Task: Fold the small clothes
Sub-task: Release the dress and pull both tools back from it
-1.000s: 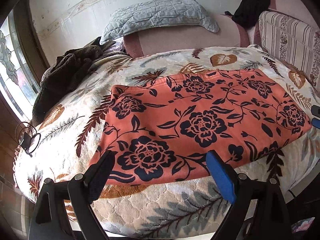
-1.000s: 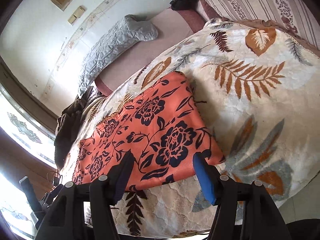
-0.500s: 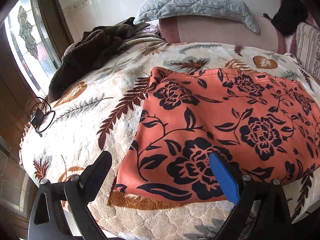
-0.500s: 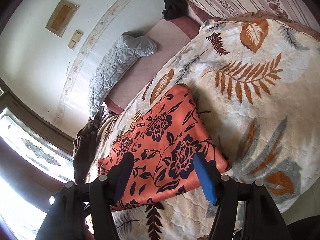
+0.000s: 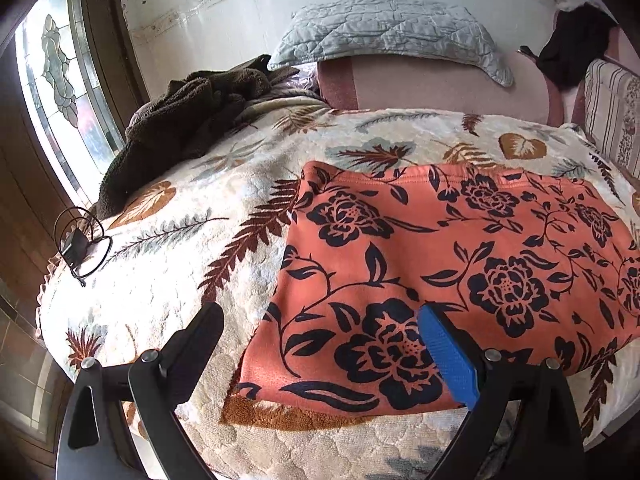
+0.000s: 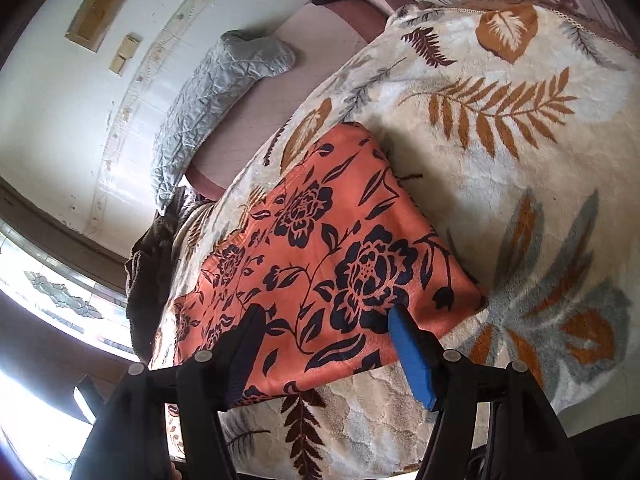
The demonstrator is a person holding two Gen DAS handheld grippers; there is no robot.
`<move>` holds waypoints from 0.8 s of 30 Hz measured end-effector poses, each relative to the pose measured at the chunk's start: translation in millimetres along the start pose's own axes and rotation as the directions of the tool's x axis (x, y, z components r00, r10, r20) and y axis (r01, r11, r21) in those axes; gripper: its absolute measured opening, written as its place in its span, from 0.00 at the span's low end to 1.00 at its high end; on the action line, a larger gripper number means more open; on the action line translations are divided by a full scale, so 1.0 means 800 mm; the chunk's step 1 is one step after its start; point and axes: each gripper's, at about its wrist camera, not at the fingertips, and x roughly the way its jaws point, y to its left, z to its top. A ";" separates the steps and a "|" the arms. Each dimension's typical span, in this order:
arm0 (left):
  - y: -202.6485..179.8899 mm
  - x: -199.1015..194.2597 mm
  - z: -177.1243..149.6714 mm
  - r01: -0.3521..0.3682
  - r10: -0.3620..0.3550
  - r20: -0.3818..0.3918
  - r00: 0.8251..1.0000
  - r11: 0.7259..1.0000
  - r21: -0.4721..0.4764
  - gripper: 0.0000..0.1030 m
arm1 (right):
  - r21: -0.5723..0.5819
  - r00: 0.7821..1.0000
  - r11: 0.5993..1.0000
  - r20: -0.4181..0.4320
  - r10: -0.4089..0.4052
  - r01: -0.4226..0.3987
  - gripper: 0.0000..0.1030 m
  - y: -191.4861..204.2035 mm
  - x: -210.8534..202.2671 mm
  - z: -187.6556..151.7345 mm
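In the left wrist view, an orange floral garment (image 5: 460, 272) is seen laid flat on a cream leaf-patterned blanket (image 5: 180, 248) that covers the bed. The garment lies toward the near edge of the blanket and runs off to the right. The left gripper (image 5: 320, 344) is held wide apart, nothing being gripped: its black finger is seen over bare blanket just beside the garment's near-left corner, while its blue-padded finger is seen over the cloth near the garment's near edge. Whether the fingers touch the fabric cannot be told. A dark brown fleece (image 5: 180, 128) is heaped at the far-left corner of the blanket, and a grey quilted pillow (image 5: 388, 36) is propped along the far side against the wall. A small wire holder (image 5: 80, 244) stands near the left edge.

In the right wrist view, the same garment (image 6: 320, 256) is shown from its other end. The right gripper (image 6: 324, 344) is likewise spread wide and empty, both fingers being placed over the garment's near edge, inward of its near-right corner. The pillow (image 6: 208, 104) is visible at the far side.
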 end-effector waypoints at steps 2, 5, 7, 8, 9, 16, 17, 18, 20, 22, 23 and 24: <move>-0.003 -0.007 0.002 0.011 -0.011 0.022 1.000 1.000 0.006 0.95 | -0.003 1.000 1.000 -0.004 -0.001 0.001 0.66 0.001 -0.004 -0.006; -0.007 -0.014 0.005 0.028 -0.029 0.046 0.999 0.999 0.021 0.95 | -0.004 1.000 1.000 -0.031 -0.007 0.007 0.66 0.000 -0.004 -0.017; -0.008 -0.017 0.006 0.039 -0.040 0.055 0.998 0.999 0.025 0.95 | -0.006 0.999 1.000 -0.042 -0.009 0.009 0.66 0.002 -0.002 -0.023; -0.008 -0.018 0.006 0.046 -0.048 0.056 0.997 0.999 0.024 0.95 | -0.004 0.999 1.000 -0.048 -0.005 0.005 0.66 0.003 -0.001 -0.024; -0.008 -0.019 0.007 0.054 -0.055 0.056 0.997 0.998 0.021 0.95 | -0.002 0.999 1.000 -0.053 -0.003 0.003 0.66 0.003 0.001 -0.026; -0.003 -0.019 0.009 0.094 -0.093 0.051 0.994 0.995 -0.014 0.95 | 0.069 0.996 0.997 -0.082 0.027 -0.021 0.66 -0.005 0.018 -0.028; -0.002 -0.018 0.010 0.096 -0.095 0.048 0.994 0.995 -0.017 0.95 | 0.078 0.996 0.997 -0.086 0.034 -0.027 0.66 -0.006 0.020 -0.028; -0.002 -0.017 0.010 0.098 -0.097 0.045 0.994 0.995 -0.019 0.95 | 0.087 0.995 0.996 -0.090 0.038 -0.031 0.66 -0.006 0.023 -0.028; -0.002 -0.016 0.011 0.102 -0.101 0.042 0.994 0.994 -0.024 0.95 | 0.105 0.994 0.994 -0.100 0.047 -0.036 0.66 -0.009 0.027 -0.029; -0.002 -0.015 0.011 0.104 -0.103 0.039 0.994 0.994 -0.026 0.95 | 0.121 0.993 0.992 -0.103 0.056 -0.043 0.66 -0.013 0.030 -0.028; -0.003 -0.014 0.011 0.103 -0.102 0.037 0.994 0.994 -0.026 0.95 | 0.130 0.993 0.991 -0.104 0.059 -0.045 0.66 -0.015 0.031 -0.028; -0.003 -0.013 0.011 0.103 -0.102 0.034 0.994 0.994 -0.026 0.95 | 0.140 0.992 0.989 -0.104 0.065 -0.050 0.66 -0.017 0.032 -0.027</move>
